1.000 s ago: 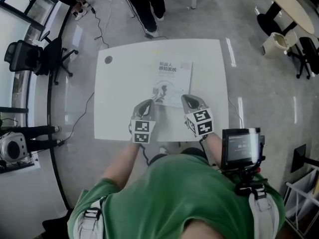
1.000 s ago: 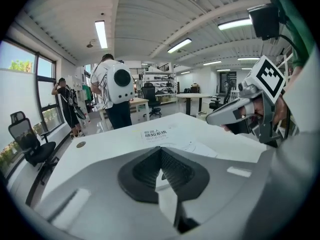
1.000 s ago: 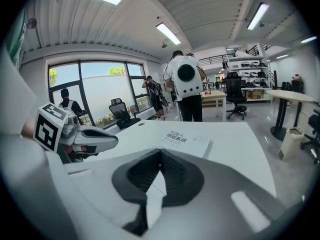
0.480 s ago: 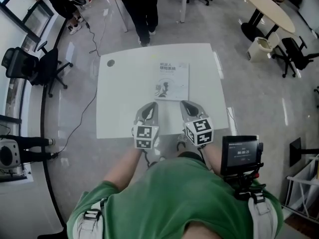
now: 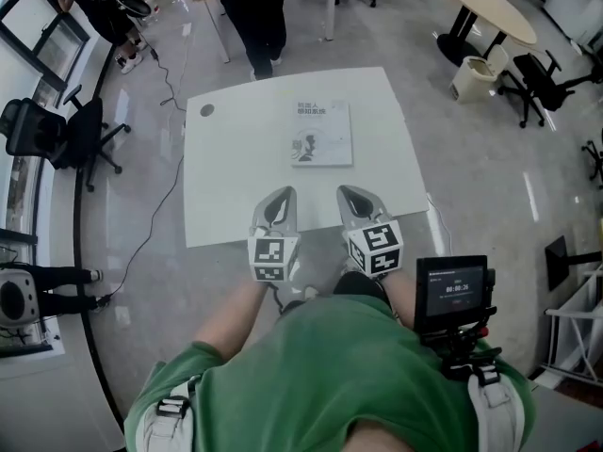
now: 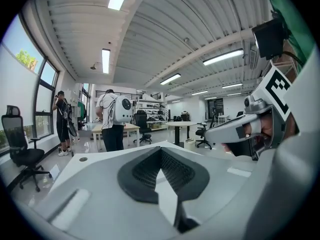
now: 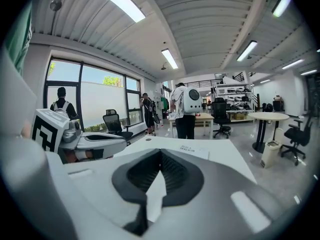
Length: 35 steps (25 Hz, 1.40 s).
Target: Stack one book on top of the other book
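Note:
A white book [image 5: 321, 146] with a printed cover lies flat on the far middle of the white table [image 5: 236, 186]; whether another book lies under it I cannot tell. In the right gripper view the book [image 7: 193, 151] shows as a thin slab. My left gripper [image 5: 283, 194] and right gripper [image 5: 347, 192] hover side by side over the table's near edge, well short of the book. Both are shut with nothing between the jaws. The left gripper view shows its own closed pads [image 6: 161, 154] and the right gripper [image 6: 235, 131] beside it.
A small dark disc [image 5: 206, 110] sits in the table's far left corner. A person [image 5: 254, 8] stands just beyond the table. An office chair [image 5: 57, 125] is at the left, a round table [image 5: 485, 8] and a bin [image 5: 468, 78] at the far right.
Both grippers have drawn back from the book toward the near table edge and risen. The book stays flat on the table.

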Tool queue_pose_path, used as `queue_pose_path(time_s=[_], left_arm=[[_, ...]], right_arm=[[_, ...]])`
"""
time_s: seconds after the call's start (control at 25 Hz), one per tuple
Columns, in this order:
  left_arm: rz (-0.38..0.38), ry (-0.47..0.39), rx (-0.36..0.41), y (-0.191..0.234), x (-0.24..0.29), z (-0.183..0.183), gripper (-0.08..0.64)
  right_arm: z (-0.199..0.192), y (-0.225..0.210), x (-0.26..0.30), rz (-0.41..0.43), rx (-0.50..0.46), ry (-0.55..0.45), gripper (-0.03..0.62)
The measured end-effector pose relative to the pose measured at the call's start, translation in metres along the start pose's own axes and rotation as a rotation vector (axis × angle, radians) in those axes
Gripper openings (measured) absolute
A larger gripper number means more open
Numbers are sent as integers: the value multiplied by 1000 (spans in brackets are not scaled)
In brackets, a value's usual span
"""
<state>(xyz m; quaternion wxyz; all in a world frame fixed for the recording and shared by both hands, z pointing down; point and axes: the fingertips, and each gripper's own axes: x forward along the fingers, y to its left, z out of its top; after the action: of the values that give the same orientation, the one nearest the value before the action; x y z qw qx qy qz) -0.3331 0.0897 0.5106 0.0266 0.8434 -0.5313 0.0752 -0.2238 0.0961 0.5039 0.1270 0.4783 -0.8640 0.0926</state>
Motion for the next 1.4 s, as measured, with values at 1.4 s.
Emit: queue_pose_path(time_s=[1.4], left_arm=[[104,-122,3,-59,-17,54,6]], right_arm=[[33,-39,-76,26,-64,-107,3]])
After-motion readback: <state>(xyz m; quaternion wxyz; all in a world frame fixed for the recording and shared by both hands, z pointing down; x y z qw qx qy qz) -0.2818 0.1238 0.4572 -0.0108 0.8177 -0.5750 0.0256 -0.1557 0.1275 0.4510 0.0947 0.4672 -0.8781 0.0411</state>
